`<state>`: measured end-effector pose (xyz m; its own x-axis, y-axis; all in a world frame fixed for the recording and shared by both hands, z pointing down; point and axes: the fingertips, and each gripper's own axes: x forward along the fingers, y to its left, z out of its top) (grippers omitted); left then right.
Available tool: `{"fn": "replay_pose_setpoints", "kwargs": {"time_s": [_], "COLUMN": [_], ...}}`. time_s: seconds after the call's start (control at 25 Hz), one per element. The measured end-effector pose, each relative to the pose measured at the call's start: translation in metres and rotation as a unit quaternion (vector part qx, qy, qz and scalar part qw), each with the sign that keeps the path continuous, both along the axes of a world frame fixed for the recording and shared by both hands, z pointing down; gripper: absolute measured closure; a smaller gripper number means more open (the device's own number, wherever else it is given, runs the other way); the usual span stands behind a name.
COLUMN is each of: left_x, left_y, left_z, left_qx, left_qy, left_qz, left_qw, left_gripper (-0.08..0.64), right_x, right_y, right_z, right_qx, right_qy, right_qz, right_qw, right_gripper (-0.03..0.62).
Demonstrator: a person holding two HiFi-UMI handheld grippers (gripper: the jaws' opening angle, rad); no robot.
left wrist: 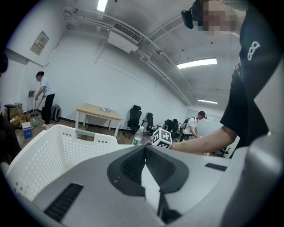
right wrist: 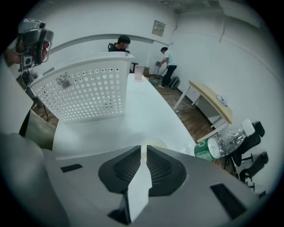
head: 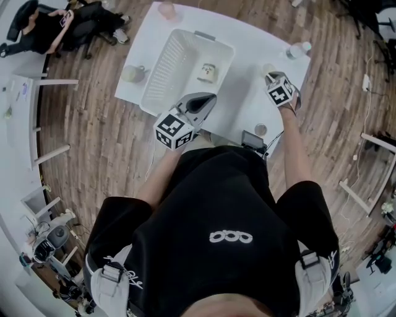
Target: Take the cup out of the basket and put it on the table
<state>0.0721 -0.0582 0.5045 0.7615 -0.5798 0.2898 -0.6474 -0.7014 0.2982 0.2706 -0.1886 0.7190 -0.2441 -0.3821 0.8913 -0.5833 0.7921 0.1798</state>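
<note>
The left gripper (head: 207, 99)'s fingers are being held pressed together and empty at the white basket (head: 162, 68)'s near rim. The cup (head: 208, 72) is lying inside, just beyond them. The right gripper (right wrist: 143, 148)'s fingers are being held nearly together, with a pale cup (right wrist: 155, 142) showing at their tips, grip unclear.

One white table (head: 247, 93) carries one white basket (head: 162, 68). Four cups: one cup (head: 208, 72) inside the basket, one mug (head: 132, 73) on the table left of the basket, one pink cup (head: 166, 9) at the far edge, one pale cup (right wrist: 159, 142) to the right of the basket. One plastic bottle (head: 298, 49) at the far right corner. Two grippers: left gripper (left wrist: 145, 148), right gripper (right wrist: 143, 148).
</note>
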Motion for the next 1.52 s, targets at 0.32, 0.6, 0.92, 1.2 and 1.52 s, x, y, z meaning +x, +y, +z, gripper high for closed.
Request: {"fn": "replay_pose_setpoints", "kwargs": {"time_s": [0.32, 0.6, 0.92, 1.2, 1.52], "left_x": [-0.040, -0.092, -0.137, -0.166, -0.174], "left_y": [-0.010, -0.025, -0.030, -0.031, -0.030], "left_z": [-0.012, -0.025, -0.038, -0.037, -0.031], "left_qx": [0.008, 0.023, 0.039, 0.044, 0.042], "left_qy": [0.003, 0.001, 0.012, 0.015, 0.014], "left_qz": [-0.002, -0.004, 0.010, 0.021, 0.032], "left_qw": [1.0000, 0.9997, 0.9991, 0.9987, 0.9985], "left_gripper": [0.551, 0.551, 0.551, 0.552, 0.552], "right_x": [-0.037, -0.100, -0.182, -0.228, -0.240], "right_y": [0.026, 0.063, 0.092, 0.110, 0.111], "right_z": [-0.113, -0.188, -0.233, -0.228, -0.223], "right_qx": [0.069, 0.120, 0.137, 0.116, 0.110], "right_qy": [-0.197, -0.275, -0.330, -0.349, -0.349], "right_qz": [0.095, 0.081, 0.065, 0.073, 0.087], "right_qw": [0.973, 0.951, 0.932, 0.927, 0.926], "right_gripper": [0.557, 0.568, 0.568, 0.568, 0.568]}}
